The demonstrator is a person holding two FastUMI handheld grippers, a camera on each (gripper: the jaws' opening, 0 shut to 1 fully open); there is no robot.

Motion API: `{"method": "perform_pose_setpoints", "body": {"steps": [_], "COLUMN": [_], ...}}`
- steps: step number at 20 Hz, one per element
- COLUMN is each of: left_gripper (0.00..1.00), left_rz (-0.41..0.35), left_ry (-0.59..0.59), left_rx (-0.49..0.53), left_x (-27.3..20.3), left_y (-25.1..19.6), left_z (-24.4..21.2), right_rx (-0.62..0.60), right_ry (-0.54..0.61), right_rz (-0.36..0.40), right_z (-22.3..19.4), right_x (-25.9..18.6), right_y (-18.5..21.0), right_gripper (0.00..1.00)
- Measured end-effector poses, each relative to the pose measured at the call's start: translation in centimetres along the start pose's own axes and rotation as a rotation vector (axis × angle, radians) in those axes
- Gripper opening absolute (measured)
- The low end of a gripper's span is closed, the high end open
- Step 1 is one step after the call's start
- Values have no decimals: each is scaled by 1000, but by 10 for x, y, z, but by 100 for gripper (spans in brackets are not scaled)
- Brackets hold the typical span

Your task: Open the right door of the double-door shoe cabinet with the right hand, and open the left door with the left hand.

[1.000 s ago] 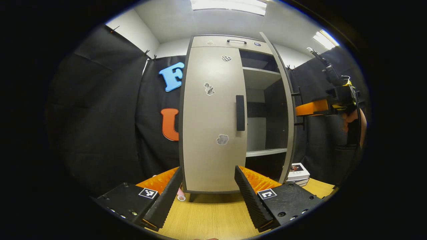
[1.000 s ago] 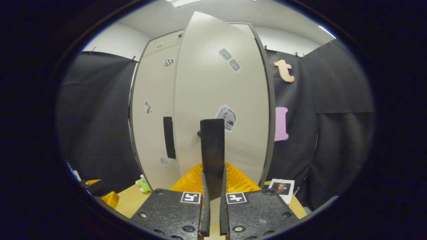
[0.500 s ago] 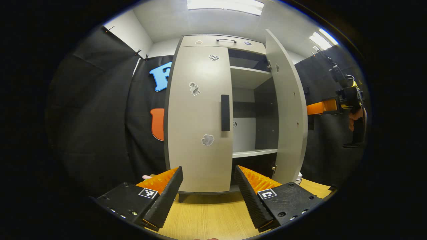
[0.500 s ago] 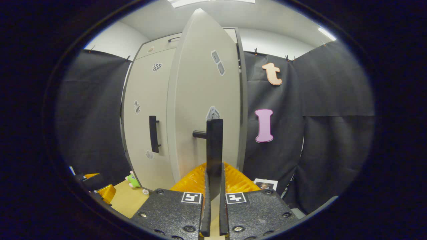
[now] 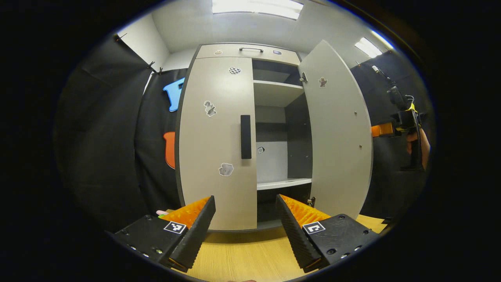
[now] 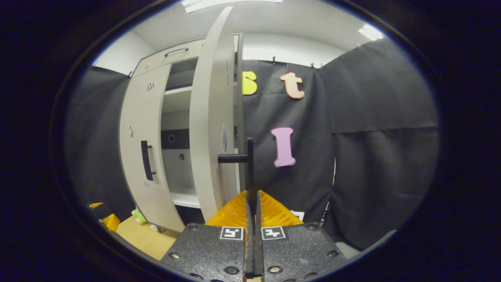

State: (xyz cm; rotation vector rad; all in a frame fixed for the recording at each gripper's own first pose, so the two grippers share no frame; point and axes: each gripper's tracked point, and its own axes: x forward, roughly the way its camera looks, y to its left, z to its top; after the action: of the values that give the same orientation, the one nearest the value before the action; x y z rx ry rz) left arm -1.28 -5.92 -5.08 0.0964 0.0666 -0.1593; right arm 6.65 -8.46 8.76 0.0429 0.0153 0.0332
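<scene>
- Left gripper view: the shoe cabinet (image 5: pixel 238 50) stands on the wooden desk (image 5: pixel 242 258), straight ahead of the left tongs (image 5: pixel 244 225).
- The left tongs are spread wide with nothing between the fingers (image 5: pixel 194 231); they hang above the desk, near the foot of the cabinet but apart from it.
- The left door (image 5: pixel 217 145) is closed, flat against the cabinet front. Its black handle (image 5: pixel 245 136) runs upright along the inner edge, and several small stickers sit on the door face.
- The right door (image 5: pixel 336 137) is swung out wide, so its inner face shows, with a hinge near the top and another near the bottom.
- Between the two doors the inside of the cabinet is exposed: an upper shelf (image 5: pixel 276 84), a lower shelf (image 5: pixel 283 183) and a dark side wall.
- At the far right of this view, the right tongs' orange and black body (image 5: pixel 393 127) reaches in behind the open door's edge, with a hand (image 5: pixel 415 143) holding its grip.
- Right gripper view: the right tongs (image 6: pixel 253 207) are clamped on the right door's handle (image 6: pixel 249 168), a thin black bar seen edge-on, with both fingers pressed against it.
- A short black post joins that handle to the right door (image 6: pixel 211 129), which is seen nearly edge-on here.
- To the left of that door, the left door (image 6: pixel 143 137) is closed, its handle (image 6: pixel 145 159) apart from both tongs.
- A small green toy (image 6: pixel 137 214) lies on the desk (image 6: pixel 145 239) near the cabinet's lower left corner.
</scene>
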Motion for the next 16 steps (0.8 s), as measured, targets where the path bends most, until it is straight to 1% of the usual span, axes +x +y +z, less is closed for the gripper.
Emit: {"method": "perform_pose_setpoints", "body": {"steps": [2, 4, 5, 7, 9, 10, 11, 12, 13, 14, 16], "left_gripper": [92, 92, 92, 93, 93, 93, 93, 93, 93, 93, 93], "left_rz": [-6, -17, -15, 8, 17, 24, 32, 41, 46, 46, 47], "left_ry": [-1, 7, 12, 11, -2, -8, -13, -20, -24, -28, -26], "left_rx": [-6, -17, -17, -13, -19, -20, -19, -19, -20, -22, -34], "left_x": [2, 3, 2, 2, 2, 1, 2, 3, 5, 7, 9], "left_y": [-3, -7, -5, 0, 5, 10, 14, 18, 20, 21, 24], "left_z": [0, -2, -2, -3, -1, 0, 2, 4, 6, 8, 9], "right_rx": [-27, -12, -1, 1, 9, 8, -10, -36, -66, -87, -84], "right_ry": [-12, -5, 4, -36, -88, -106, -121, -120, -105, -89, -57], "right_rz": [-3, -8, -24, -56, -12, 15, 54, 80, 74, 90, 130], "right_z": [1, 0, -2, 0, -4, -9, -14, -22, -31, -39, -51], "right_x": [0, -1, -8, -30, -55, -75, -78, -73, -71, -70, -64], "right_y": [1, 3, 4, 4, 28, 40, 58, 74, 83, 93, 116], "right_gripper": [4, 4, 4, 4, 4, 4, 4, 9, 15, 36, 39]}}
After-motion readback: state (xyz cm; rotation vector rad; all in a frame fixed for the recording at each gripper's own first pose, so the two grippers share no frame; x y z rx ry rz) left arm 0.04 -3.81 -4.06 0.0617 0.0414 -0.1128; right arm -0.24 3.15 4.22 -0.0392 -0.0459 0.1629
